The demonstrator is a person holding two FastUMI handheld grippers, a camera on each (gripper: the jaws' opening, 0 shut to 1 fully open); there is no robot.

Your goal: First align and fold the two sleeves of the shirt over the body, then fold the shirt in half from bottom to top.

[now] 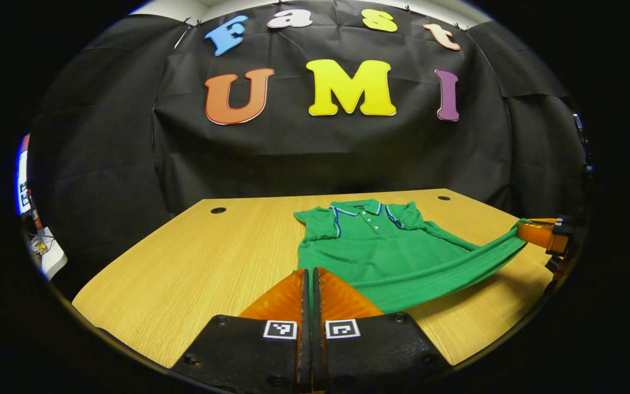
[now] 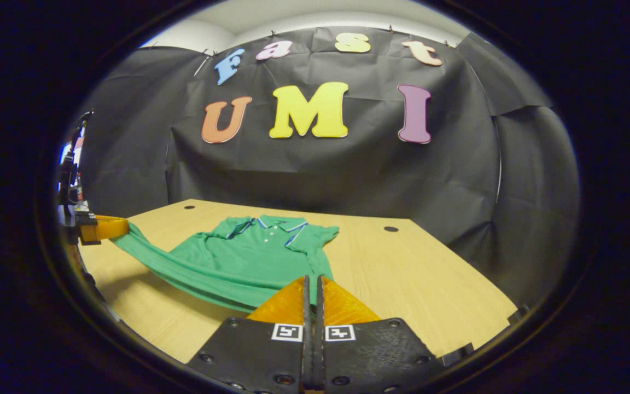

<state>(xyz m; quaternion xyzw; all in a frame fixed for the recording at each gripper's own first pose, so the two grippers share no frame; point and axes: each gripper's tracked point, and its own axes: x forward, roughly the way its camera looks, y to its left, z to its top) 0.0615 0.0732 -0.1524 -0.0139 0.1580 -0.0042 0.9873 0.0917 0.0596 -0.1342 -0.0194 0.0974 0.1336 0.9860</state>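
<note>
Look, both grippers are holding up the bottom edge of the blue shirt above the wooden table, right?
Nearly. The shirt is green, not blue; only thin stripes at its collar are blue, as the left gripper view shows. The rest holds: the left gripper and right gripper each pinch the bottom edge, lifted above the wooden table.

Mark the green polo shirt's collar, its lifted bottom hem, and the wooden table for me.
Green polo shirt collar [image 1: 360,208]: left gripper view, on the striped collar band.
Lifted bottom hem [image 1: 446,273]: left gripper view, on the stretched edge.
Light wooden table [image 2: 413,273]: right gripper view, on bare tabletop right of the shirt.
</note>
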